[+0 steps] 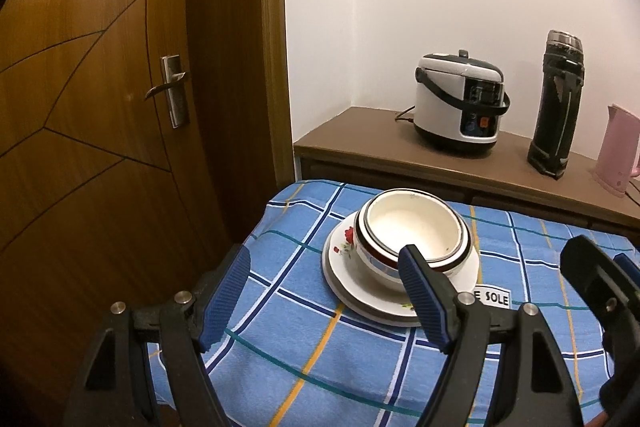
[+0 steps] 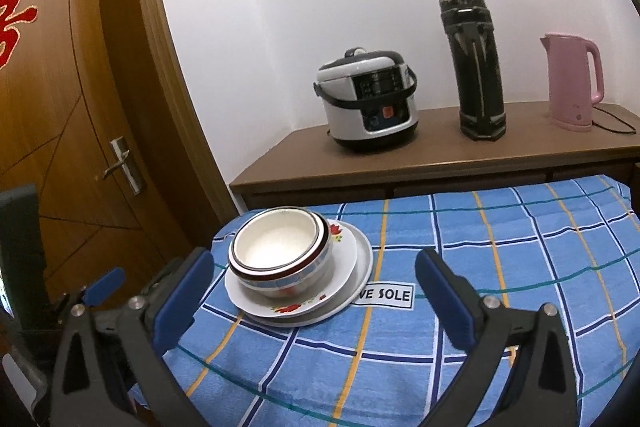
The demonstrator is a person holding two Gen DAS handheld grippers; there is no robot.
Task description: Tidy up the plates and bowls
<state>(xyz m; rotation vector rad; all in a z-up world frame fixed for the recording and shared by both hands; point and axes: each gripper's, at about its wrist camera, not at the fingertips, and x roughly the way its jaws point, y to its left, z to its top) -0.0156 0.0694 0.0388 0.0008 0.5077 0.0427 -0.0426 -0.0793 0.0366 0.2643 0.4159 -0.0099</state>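
Note:
Nested white bowls (image 1: 412, 223) with dark red and silver rim bands sit on stacked white plates (image 1: 348, 291), the upper one painted with red flowers, on a blue checked tablecloth (image 1: 304, 331). My left gripper (image 1: 324, 255) is open just in front of the stack, its right pad overlapping the bowl's near rim in the picture; nothing is between the pads. In the right wrist view the bowls (image 2: 276, 243) and plates (image 2: 352, 267) lie ahead and to the left. My right gripper (image 2: 316, 257) stands wide open and empty, short of the stack.
Behind the table a brown sideboard (image 2: 440, 155) carries a rice cooker (image 2: 370, 99), a tall black flask (image 2: 476, 67) and a pink kettle (image 2: 570, 83). A wooden door (image 1: 100, 107) stands to the left, beyond the table's edge. A "SOLE" label (image 2: 386, 295) lies beside the plates.

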